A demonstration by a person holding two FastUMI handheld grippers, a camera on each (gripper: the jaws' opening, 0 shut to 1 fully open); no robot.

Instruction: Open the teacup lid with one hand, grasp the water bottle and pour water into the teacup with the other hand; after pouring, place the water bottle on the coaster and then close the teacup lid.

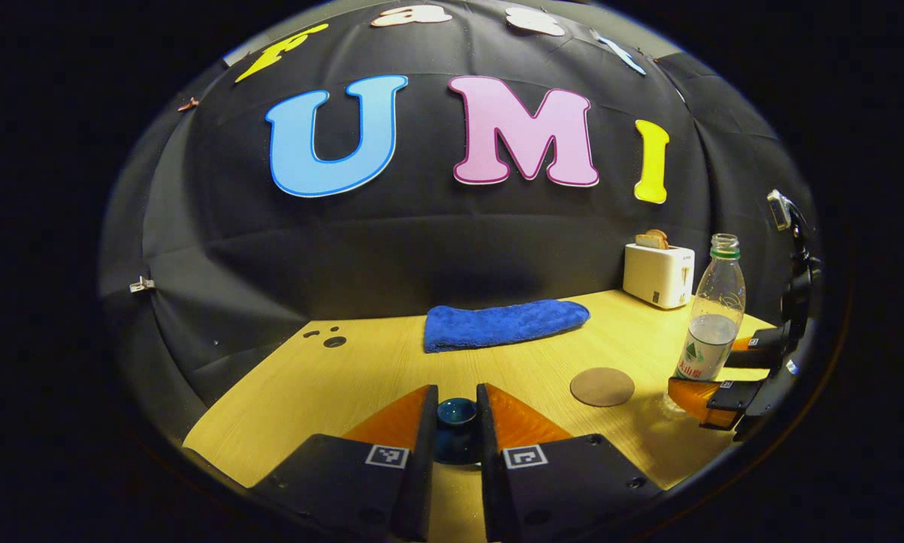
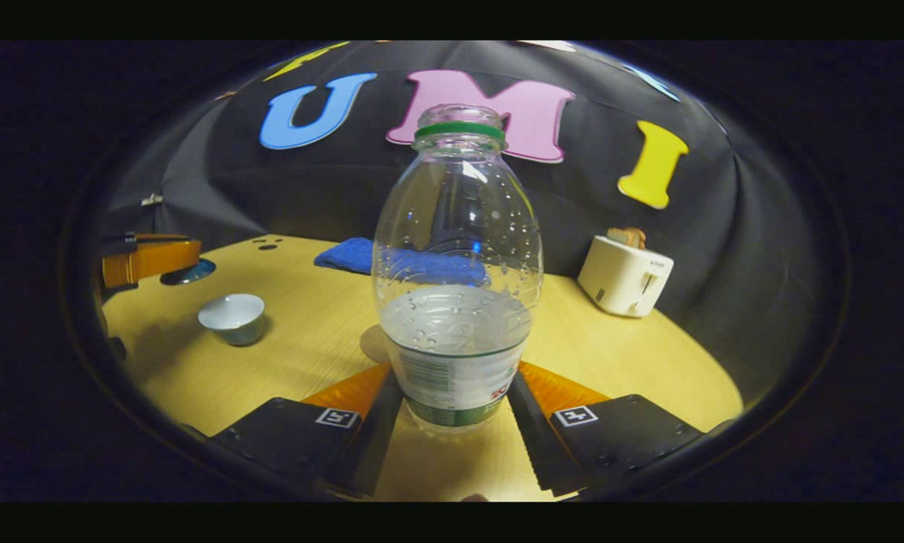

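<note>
My left gripper [image 1: 457, 398] is shut on a dark blue teacup lid [image 1: 456, 412], held above the wooden table [image 1: 331, 385]. In the right gripper view the lid [image 2: 188, 272] hangs at the far left, with the uncovered pale teacup [image 2: 233, 317] standing on the table just right of it. My right gripper [image 2: 455, 375] is shut on the lower part of a clear, capless water bottle [image 2: 458, 249], upright and about half full. The left gripper view has that bottle [image 1: 714, 317] at the right edge, with the round brown coaster [image 1: 602, 386] to its left.
A folded blue towel [image 1: 504, 323] lies at the back of the table near the black cloth wall. A white toaster [image 1: 658, 275] with bread in it stands at the back right. Small dark holes [image 1: 329, 338] mark the table's far left.
</note>
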